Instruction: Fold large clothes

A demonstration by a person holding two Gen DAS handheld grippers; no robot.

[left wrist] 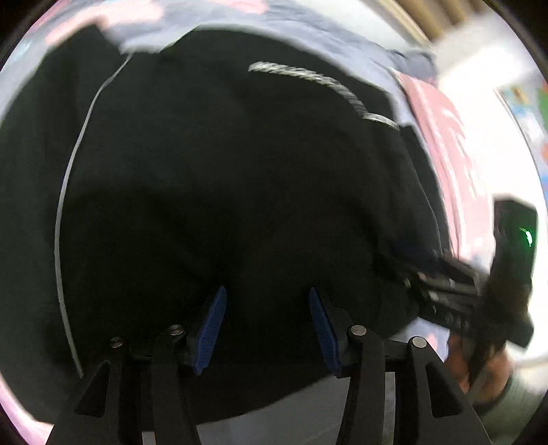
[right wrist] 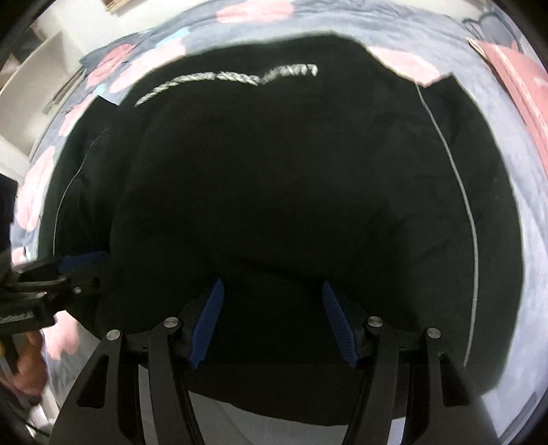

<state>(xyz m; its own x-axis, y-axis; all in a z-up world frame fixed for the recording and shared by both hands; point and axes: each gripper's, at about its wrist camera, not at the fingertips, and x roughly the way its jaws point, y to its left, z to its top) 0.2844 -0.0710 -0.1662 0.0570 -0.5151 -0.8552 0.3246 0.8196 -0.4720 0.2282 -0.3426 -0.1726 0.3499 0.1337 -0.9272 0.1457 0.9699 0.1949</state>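
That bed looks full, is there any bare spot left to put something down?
Mostly crowded: the black garment fills the middle. The floral bedspread shows bare on its right and along the top. A pink cloth occupies the far right corner.

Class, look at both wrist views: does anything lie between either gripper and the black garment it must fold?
Nothing visible does. The left gripper and the right gripper both stand open right over the black garment, which lies spread on the flowered bedcover with nothing on top of it.
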